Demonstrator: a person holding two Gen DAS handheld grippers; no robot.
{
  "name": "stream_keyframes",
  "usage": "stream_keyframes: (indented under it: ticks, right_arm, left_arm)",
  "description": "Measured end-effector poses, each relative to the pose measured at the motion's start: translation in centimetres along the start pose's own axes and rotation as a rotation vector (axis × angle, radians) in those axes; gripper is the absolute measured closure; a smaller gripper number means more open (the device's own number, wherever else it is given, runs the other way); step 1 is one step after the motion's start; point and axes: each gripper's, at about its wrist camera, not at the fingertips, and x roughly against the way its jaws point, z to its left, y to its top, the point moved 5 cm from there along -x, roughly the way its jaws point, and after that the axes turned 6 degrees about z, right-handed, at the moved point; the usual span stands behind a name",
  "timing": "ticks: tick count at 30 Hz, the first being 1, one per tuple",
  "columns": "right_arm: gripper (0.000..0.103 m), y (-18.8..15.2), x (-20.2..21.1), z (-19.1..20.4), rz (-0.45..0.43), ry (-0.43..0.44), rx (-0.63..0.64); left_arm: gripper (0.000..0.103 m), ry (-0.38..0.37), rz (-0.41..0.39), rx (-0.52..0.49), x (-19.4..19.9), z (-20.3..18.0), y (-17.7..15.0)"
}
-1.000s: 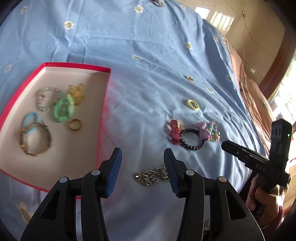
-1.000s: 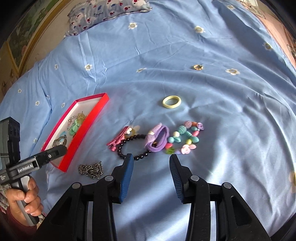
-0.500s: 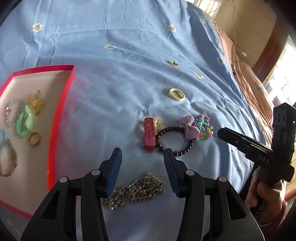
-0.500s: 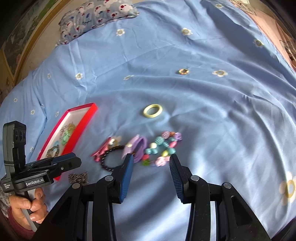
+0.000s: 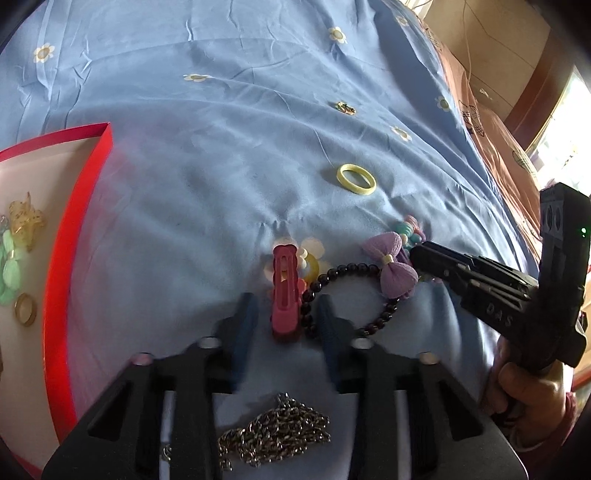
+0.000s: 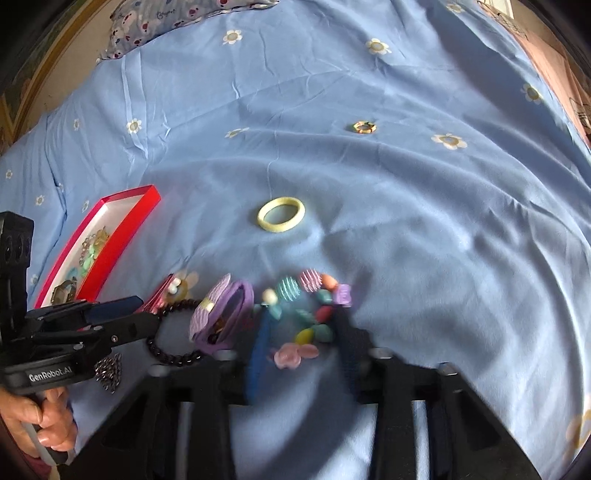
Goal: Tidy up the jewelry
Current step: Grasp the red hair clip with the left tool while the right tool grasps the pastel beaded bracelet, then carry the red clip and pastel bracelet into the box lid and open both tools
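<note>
My left gripper is open, its fingers either side of the near end of a pink hair clip lying on the blue bedsheet. A black bead bracelet and a purple bow hair tie lie just right of it. A metal chain lies under the gripper. My right gripper is open and straddles a colourful bead bracelet. The red jewelry box at the left holds several pieces.
A yellow ring band and a small gold ring lie farther back on the sheet; both also show in the right wrist view, the band and the gold ring. A patterned pillow sits at the bed's far end.
Both grippers moved forward and down: the left passed over the chain to the pink clip, the right closed in on the colourful bead bracelet. Both stayed open.
</note>
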Motion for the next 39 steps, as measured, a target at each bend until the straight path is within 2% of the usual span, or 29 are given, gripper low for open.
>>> stream_keyframes:
  ticks: [2, 5, 12, 17, 24, 39]
  right_arm:
    - [0.089, 0.0, 0.1, -0.4, -0.004, 0.019, -0.018]
    - [0.094, 0.1, 0.7, -0.4, -0.019, 0.036, -0.028]
    - [0.094, 0.6, 3.2, 2.0, -0.062, 0.108, 0.009]
    - [0.094, 1.3, 5.1, 3.9, -0.098, 0.140, 0.039]
    - [0.094, 2.6, 7.1, 7.8, -0.140, 0.195, 0.102]
    - [0.094, 3.3, 5.8, 17.8, -0.106, 0.333, 0.254]
  left_arm:
    - [0.088, -0.013, -0.003, 0.008, 0.1, 0.2, 0.1]
    - [0.088, -0.014, -0.012, 0.008, 0.6, 0.3, 0.0]
    - [0.088, -0.018, -0.053, 0.037, 3.0, 1.4, -1.0]
    - [0.088, -0.010, -0.109, 0.062, 5.7, 2.4, -1.4]
    - [0.088, 0.014, -0.173, 0.105, 9.1, 4.5, -2.5]
    - [0.088, 0.087, -0.242, 0.236, 13.4, 10.9, -5.7]
